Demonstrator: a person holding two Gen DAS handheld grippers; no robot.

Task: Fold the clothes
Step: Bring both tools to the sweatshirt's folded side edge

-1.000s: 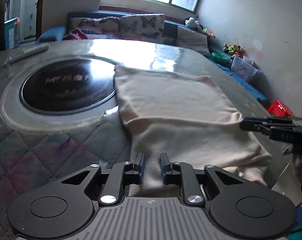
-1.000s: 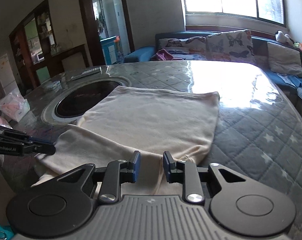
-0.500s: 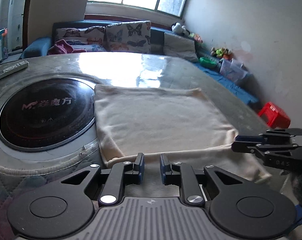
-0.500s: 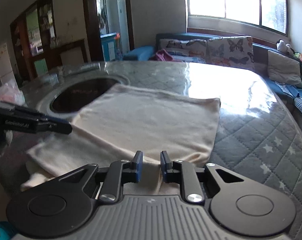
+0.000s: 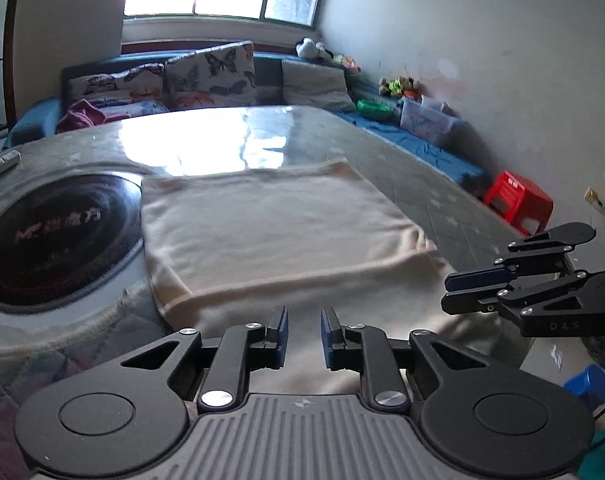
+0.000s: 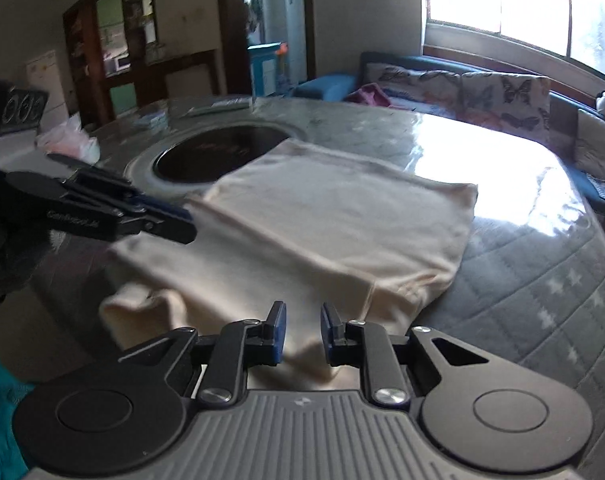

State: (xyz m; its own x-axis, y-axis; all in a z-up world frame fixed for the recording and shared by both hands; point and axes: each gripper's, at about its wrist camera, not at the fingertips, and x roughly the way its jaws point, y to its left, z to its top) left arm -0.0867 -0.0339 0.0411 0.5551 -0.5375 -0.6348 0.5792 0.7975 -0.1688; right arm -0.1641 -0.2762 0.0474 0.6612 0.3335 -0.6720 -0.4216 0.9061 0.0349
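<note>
A cream garment (image 5: 270, 224) lies folded on the quilted table, its near layer hanging over the front edge; it also shows in the right wrist view (image 6: 334, 232). My left gripper (image 5: 304, 326) is open just above the garment's near left edge, nothing between its fingers. My right gripper (image 6: 302, 328) is open over the garment's near right corner, also empty. Each gripper shows in the other's view: the right one (image 5: 454, 292) at the right, the left one (image 6: 182, 224) at the left.
A round black induction plate (image 5: 50, 236) is set in the table (image 6: 542, 300) left of the garment. A sofa with butterfly cushions (image 5: 206, 80) stands behind. A red stool (image 5: 518, 200) and a blue object (image 5: 586, 384) sit on the floor at right.
Both grippers have opened and let go of the garment's near edge, then drawn back a little. The garment now rests on the table with its near layer hanging over the edge.
</note>
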